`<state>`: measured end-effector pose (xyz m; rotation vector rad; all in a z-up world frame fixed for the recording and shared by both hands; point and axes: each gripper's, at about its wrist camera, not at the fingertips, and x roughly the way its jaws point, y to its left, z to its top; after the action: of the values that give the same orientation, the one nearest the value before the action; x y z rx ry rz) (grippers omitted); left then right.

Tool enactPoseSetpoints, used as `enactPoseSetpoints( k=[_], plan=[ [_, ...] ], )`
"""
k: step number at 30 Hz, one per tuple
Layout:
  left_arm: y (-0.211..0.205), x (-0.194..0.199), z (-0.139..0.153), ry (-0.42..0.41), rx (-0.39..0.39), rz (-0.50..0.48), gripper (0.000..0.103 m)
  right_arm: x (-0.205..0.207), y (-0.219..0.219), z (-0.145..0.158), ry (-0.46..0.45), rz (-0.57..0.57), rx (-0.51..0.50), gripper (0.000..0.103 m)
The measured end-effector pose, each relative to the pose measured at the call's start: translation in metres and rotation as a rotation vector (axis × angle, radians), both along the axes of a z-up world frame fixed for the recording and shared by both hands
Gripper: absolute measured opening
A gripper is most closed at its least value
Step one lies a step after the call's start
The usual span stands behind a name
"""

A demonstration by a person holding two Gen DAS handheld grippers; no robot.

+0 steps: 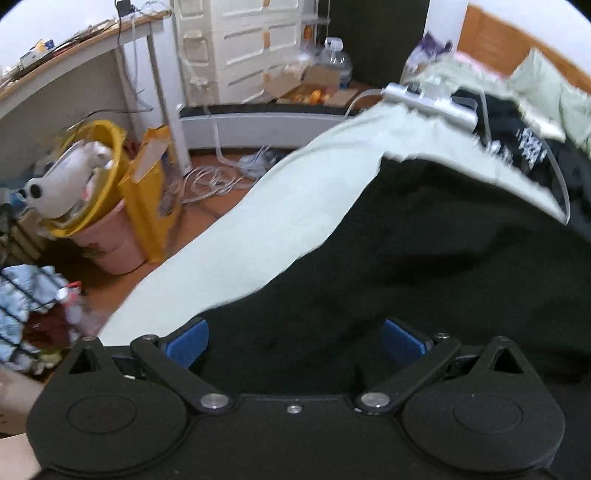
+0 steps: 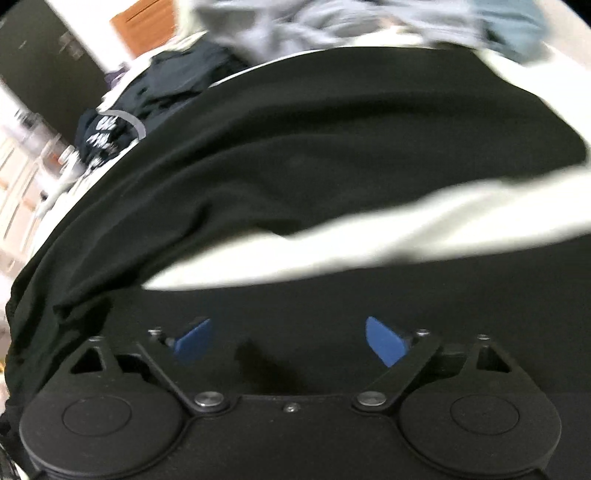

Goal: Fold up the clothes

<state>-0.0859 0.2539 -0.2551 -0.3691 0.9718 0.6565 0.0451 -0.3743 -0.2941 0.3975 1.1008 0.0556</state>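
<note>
A black garment (image 1: 424, 258) lies spread over a pale green bed sheet (image 1: 258, 229). My left gripper (image 1: 295, 343) hangs just above its near part, blue pads (image 1: 188, 341) wide apart, with only flat black cloth below them. In the right wrist view the same black garment (image 2: 314, 147) fills the frame, and a strip of pale sheet (image 2: 332, 240) crosses it. My right gripper (image 2: 288, 341) is open over black cloth. A small dark fold lies between its pads (image 2: 384, 345), which do not touch it.
A dark garment with white print (image 1: 532, 147) and a silver clip bar (image 1: 428, 101) lie beyond the black one. Grey clothes (image 2: 332, 22) are piled at the far side. Beside the bed are a pink bin (image 1: 110, 251), floor cables (image 1: 214, 181) and white drawers (image 1: 240, 48).
</note>
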Motion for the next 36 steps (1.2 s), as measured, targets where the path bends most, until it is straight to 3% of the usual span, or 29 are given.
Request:
enactPoseSetpoints(
  k=[4, 8, 10, 14, 16, 18, 20, 24, 26, 29, 32, 34, 36],
  plan=[
    [0.005, -0.033, -0.007, 0.035, -0.054, -0.035, 0.103, -0.092, -0.076, 0.025, 0.014, -0.215, -0.034, 0.085],
    [0.019, -0.047, -0.013, 0.022, -0.078, 0.016, 0.103, -0.156, -0.137, 0.039, 0.048, -0.459, -0.091, 0.085],
    [0.028, -0.051, -0.015, -0.020, -0.119, 0.044, 0.103, -0.184, -0.167, 0.040, 0.053, -0.578, -0.060, 0.084],
    [0.047, -0.061, -0.029, -0.073, -0.226, 0.131, 0.102, -0.216, -0.187, 0.036, 0.015, -0.678, -0.057, 0.084],
    [0.054, -0.065, -0.036, -0.082, -0.276, 0.174, 0.101, -0.227, -0.200, 0.019, -0.001, -0.768, 0.043, 0.083],
    [0.059, -0.069, -0.042, -0.099, -0.314, 0.210, 0.094, -0.228, -0.203, 0.014, -0.008, -0.811, 0.047, 0.083],
    [0.064, -0.072, -0.046, -0.120, -0.346, 0.239, 0.082, -0.231, -0.202, 0.003, -0.006, -0.881, -0.016, 0.084],
    [0.058, -0.066, -0.049, -0.125, -0.317, 0.196, 0.077, -0.240, -0.208, -0.025, -0.070, -1.014, 0.077, 0.082],
    [0.056, -0.064, -0.051, -0.140, -0.319, 0.182, 0.056, -0.241, -0.213, -0.034, -0.101, -1.059, 0.104, 0.081],
    [0.053, -0.060, -0.055, -0.137, -0.306, 0.184, 0.056, -0.245, -0.227, -0.049, -0.183, -1.137, 0.203, 0.056],
    [0.052, -0.061, -0.058, -0.158, -0.319, 0.218, 0.056, -0.248, -0.233, -0.057, -0.218, -1.174, 0.274, 0.049],
    [0.052, -0.063, -0.058, -0.169, -0.329, 0.232, 0.056, -0.245, -0.233, -0.058, -0.212, -1.163, 0.263, 0.035],
    [0.052, -0.062, -0.056, -0.153, -0.322, 0.235, 0.050, -0.243, -0.235, -0.057, -0.196, -1.164, 0.269, 0.033]
  ],
)
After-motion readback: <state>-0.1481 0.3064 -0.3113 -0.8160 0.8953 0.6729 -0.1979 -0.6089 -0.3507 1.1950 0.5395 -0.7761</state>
